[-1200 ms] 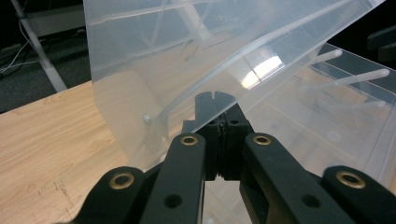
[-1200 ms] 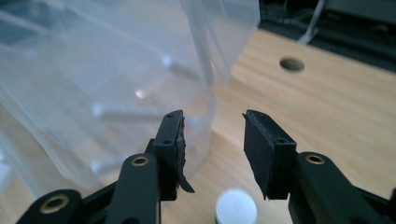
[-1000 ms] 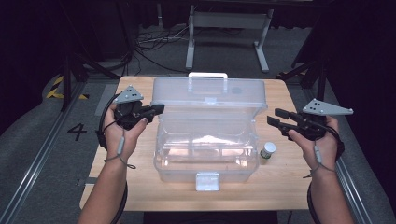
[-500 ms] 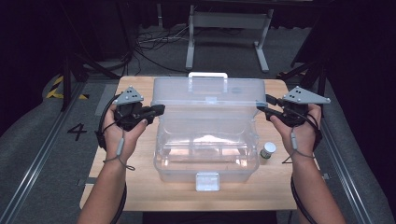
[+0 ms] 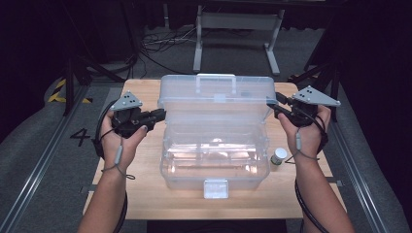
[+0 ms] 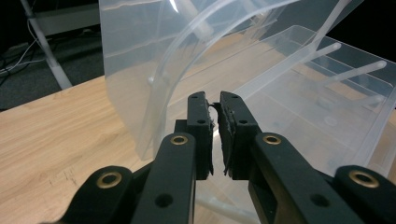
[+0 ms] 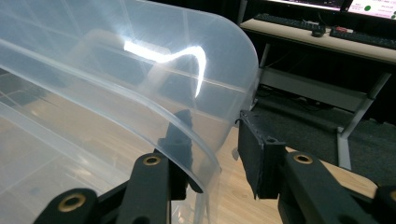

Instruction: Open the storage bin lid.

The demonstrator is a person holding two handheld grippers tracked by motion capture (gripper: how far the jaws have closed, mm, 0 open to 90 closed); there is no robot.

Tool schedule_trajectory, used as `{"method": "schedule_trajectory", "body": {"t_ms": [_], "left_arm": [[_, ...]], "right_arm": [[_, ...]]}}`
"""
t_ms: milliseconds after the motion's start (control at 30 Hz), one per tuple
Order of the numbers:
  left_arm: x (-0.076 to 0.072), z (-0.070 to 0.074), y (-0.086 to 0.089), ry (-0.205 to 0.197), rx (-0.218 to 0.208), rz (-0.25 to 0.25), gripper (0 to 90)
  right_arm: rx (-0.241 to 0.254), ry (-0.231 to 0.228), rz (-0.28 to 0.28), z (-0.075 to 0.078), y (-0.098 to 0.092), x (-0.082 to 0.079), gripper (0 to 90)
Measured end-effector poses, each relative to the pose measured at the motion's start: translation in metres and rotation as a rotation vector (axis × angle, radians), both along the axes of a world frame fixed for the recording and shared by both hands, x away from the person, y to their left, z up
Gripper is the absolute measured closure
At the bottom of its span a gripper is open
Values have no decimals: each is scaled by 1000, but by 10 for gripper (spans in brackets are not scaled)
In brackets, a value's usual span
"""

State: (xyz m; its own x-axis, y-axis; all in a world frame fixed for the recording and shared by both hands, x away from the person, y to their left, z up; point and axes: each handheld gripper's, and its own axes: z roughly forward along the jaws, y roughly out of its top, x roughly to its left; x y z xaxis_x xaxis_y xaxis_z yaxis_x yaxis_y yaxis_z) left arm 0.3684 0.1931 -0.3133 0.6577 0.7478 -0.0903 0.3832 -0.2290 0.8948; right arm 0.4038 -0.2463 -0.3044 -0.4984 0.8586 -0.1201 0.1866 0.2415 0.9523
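High view: a "4" (image 5: 80, 136) marks the floor; left gripper (image 5: 158, 115), just opening, empty; right gripper (image 5: 273, 104), closing, straddles the lid (image 5: 216, 104) edge unclamped.

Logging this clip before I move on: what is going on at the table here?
A person stands a gripper at each end of a clear plastic box whose hinged lid is open and upright. The left gripper is at the lid's left edge, its jaws just easing apart with a narrow gap. The right gripper straddles the lid's right edge, its jaws just closing, one inside and one outside, not yet pressing. A small jar stands on the wooden table beside the box.
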Motion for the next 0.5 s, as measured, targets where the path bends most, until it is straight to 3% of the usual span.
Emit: {"method": "schedule_trajectory", "body": {"t_ms": [133,500], "left_arm": [[0,0,2,1,4,0,826],[-2,-1,9,5,-2,14,825]], "right_arm": [[15,5,-3,0,-1,3,663],[-5,6,-36,2,2,13,706]]}}
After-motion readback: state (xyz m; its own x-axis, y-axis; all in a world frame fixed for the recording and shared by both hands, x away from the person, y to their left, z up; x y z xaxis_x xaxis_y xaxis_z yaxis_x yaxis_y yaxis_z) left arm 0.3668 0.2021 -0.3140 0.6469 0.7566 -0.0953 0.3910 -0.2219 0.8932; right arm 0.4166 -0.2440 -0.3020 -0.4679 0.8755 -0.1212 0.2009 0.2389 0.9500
